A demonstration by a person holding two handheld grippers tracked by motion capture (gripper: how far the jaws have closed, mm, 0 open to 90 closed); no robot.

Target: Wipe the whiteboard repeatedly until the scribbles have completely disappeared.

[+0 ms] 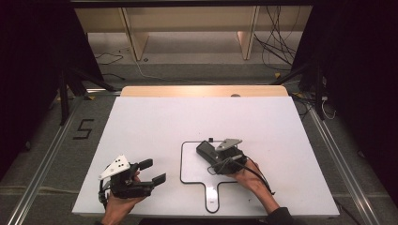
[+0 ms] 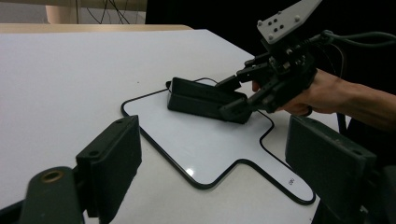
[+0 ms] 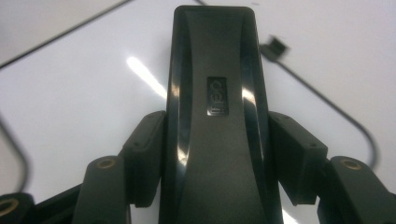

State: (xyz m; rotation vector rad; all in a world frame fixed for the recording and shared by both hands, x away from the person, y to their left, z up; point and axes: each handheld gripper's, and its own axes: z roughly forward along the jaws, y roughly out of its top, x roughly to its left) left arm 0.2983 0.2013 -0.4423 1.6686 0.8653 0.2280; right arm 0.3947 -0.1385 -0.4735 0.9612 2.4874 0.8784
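Right claw [image 1: 224, 158] pinches black case [image 1: 206, 151] inside outlined board [image 1: 192, 176], frame centre, placement apparently near-complete; left claw [image 1: 152, 171] spread, idle.

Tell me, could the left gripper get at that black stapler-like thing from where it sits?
Probably yes. The left gripper is open, with bare table between it and the black device. But the right gripper already clamps one end, so only the far end is free.
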